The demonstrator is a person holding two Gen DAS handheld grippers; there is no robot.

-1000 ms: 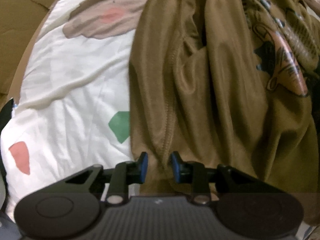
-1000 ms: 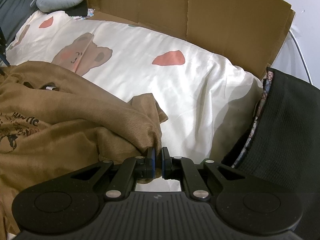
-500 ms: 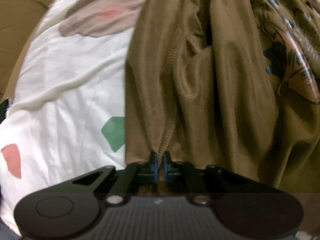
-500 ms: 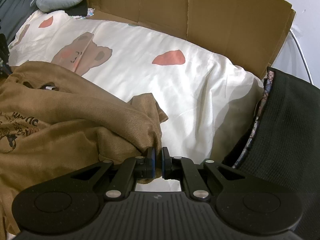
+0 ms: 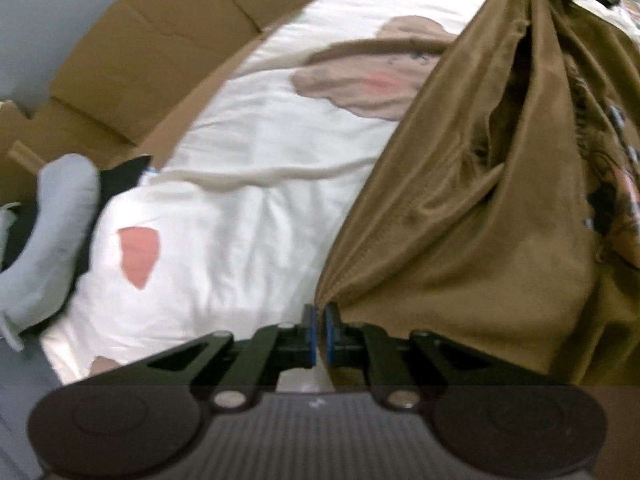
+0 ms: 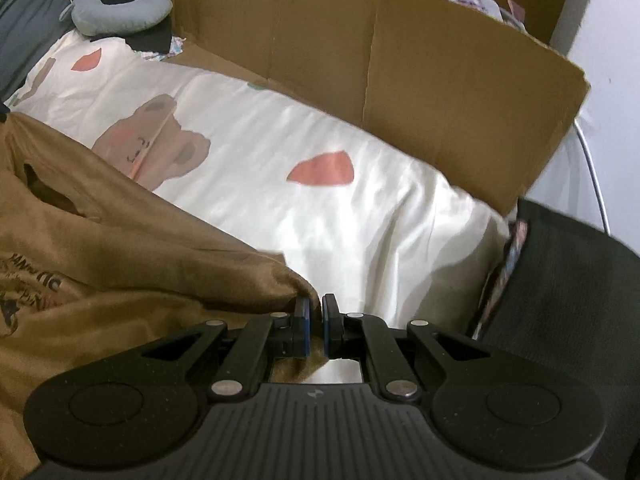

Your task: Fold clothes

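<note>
The big white bed cover (image 6: pixel 360 216) with bears on it fills the middle of both views. The brown shirt (image 5: pixel 480 220) lies bunched on it, at the right of the left view and lower left of the right view. The left hand-held gripper (image 5: pixel 319 330) is clenched on a shirt hem, and the right hand-held gripper (image 6: pixel 315 326) pinches another edge. I think both should pull apart gently so the cloth goes flat. The cardboard wall (image 6: pixel 400 80) stands close behind, a dark cloth pile (image 6: pixel 560 300) crowds the right, and a grey neck pillow (image 6: pixel 120 12) sits upper left.
</note>
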